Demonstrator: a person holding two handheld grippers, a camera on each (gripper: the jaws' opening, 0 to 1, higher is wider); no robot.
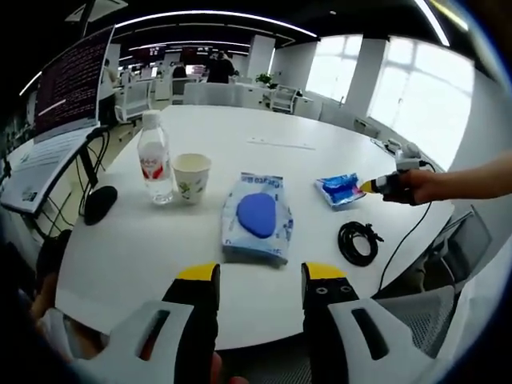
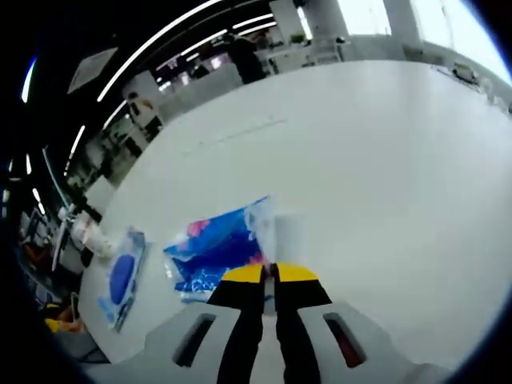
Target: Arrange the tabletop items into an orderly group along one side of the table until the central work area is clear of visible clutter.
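On the white round table (image 1: 240, 128) a clear water bottle (image 1: 154, 164) with a red label stands next to a paper cup (image 1: 191, 176). A wet-wipes pack (image 1: 258, 216) with a blue lid lies in front of my left gripper (image 1: 260, 280), which is open and held back over the near table edge. Further right lies a small blue packet (image 1: 340, 190). My right gripper (image 1: 376, 186) reaches in from the right in a person's hand. In the right gripper view its jaws (image 2: 270, 276) are shut on the blue packet (image 2: 216, 248) at its clear edge.
A coiled black cable (image 1: 358, 242) lies near the table's right edge. At the left are a black mouse (image 1: 100, 204) and an open laptop (image 1: 48, 120). A sheet of paper (image 1: 280, 144) lies far back. The wipes pack (image 2: 120, 276) lies left of the packet.
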